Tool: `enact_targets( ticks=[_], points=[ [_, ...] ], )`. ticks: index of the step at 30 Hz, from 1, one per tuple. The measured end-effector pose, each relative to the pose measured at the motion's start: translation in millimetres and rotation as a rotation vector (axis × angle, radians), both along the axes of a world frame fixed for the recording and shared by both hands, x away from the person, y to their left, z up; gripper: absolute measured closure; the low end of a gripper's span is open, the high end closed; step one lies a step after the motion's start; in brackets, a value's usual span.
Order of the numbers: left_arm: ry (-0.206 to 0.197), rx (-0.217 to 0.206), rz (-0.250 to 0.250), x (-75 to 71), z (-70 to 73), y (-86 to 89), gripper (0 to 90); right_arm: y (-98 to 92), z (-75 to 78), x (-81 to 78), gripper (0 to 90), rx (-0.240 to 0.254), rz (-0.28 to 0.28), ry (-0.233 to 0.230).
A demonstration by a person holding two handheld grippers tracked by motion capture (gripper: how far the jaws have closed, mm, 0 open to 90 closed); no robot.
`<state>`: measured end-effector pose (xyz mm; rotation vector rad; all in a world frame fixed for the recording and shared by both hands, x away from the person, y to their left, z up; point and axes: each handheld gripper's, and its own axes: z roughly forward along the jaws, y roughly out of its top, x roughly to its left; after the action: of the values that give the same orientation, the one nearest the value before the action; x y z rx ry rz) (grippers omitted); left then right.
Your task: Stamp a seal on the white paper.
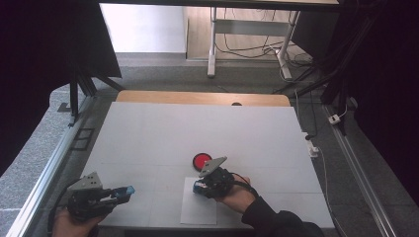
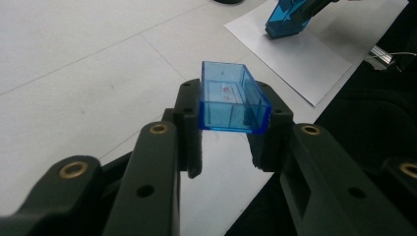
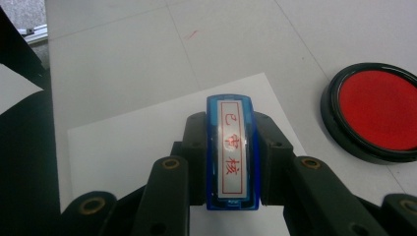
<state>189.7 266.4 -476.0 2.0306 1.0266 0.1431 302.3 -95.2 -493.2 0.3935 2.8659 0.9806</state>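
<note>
Stamp (image 3: 231,152), blue body, label w/ 3 red chars in a red frame, reads 已审核; pinched btwn fingers (image 3: 194,157) of right gripper (image 3: 231,162), held over the white paper sheet (image 3: 137,142) on the table (image 1: 197,128). Blue clear cap (image 2: 231,98), no legible writing, faint red marks inside; pinched btwn fingers (image 2: 189,128) of left gripper (image 2: 231,130), at near-left table edge. Red ink pad (image 3: 376,110), round, black rim, lid off, just beside the sheet. Count: 1 stamp, 1 cap, 1 pad, 1 sheet, 2 grippers.
</note>
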Motion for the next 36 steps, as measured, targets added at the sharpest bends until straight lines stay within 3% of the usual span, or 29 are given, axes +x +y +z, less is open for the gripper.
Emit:
enact_targets(
  ticks=[11, 20, 24, 27, 36],
  points=[
    [0.001, 0.001, -0.002, 0.0, 0.0, -0.1, 68.1, 1.3, -4.4, -0.2, 70.9, -0.012, -0.002, 0.0],
    [0.001, 0.003, -0.002, 0.0, -0.1, -0.5, 68.1, 6.7, -3.7, -10.8, 70.9, -0.052, 0.011, -0.083],
    [0.002, 0.003, -0.002, 0.1, -0.1, -0.5, 68.1, 7.8, -3.7, -13.7, 71.0, -0.061, -0.002, -0.094],
    [0.001, 0.005, -0.001, 0.0, -0.1, -0.8, 68.1, 6.3, -3.6, -10.5, 71.0, -0.056, -0.005, -0.072],
    [0.001, 0.004, -0.003, -0.1, -0.1, -0.7, 68.1, -3.9, -7.4, 6.6, 71.0, 0.03, -0.034, 0.062]
  ],
)
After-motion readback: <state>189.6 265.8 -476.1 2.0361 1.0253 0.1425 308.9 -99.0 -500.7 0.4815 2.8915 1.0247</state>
